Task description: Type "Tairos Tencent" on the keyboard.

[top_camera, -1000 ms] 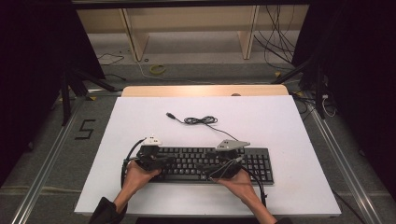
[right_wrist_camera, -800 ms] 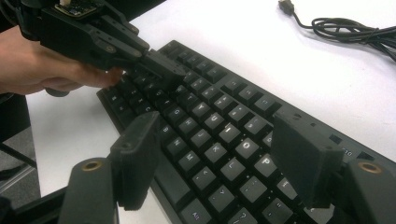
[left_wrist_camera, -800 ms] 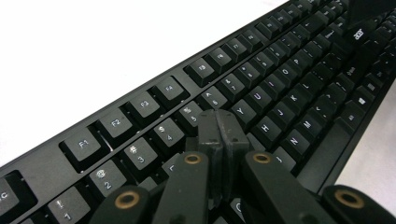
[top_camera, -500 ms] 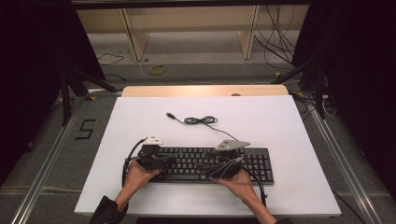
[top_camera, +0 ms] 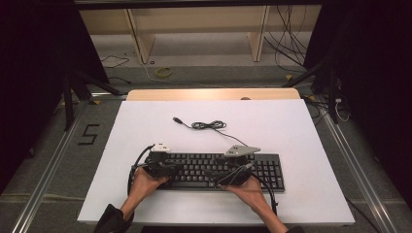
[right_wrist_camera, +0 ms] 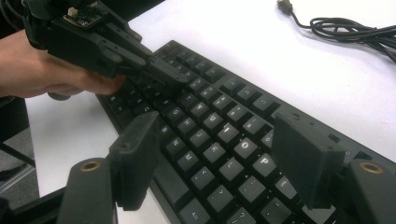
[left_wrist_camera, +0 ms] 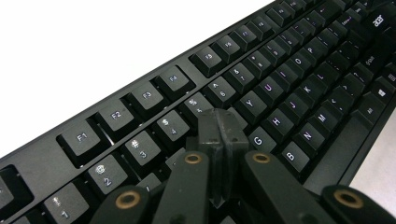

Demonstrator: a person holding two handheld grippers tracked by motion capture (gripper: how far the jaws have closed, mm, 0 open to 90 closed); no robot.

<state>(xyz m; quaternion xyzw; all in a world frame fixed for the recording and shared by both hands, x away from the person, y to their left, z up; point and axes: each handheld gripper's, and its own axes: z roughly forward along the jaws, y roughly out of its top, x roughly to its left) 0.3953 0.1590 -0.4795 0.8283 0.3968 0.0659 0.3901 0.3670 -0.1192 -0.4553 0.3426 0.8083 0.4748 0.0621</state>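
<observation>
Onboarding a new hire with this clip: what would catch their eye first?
Probably the black keyboard at the near edge of the white table, a hand-held pair of tongs over each end. The left tongs are shut, tips together over the keys near G, while the right tongs stand open above the letter keys. Behind, the keyboard's cable lies coiled, unplugged.

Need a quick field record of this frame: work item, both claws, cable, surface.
work item: black keyboard, lying flat near the front edge
left claw: shut, tip over the keys by R and T
right claw: open, jaws above the keys around O and P, nothing between them
cable: loosely coiled behind the keyboard, plug end free
surface: white table
</observation>
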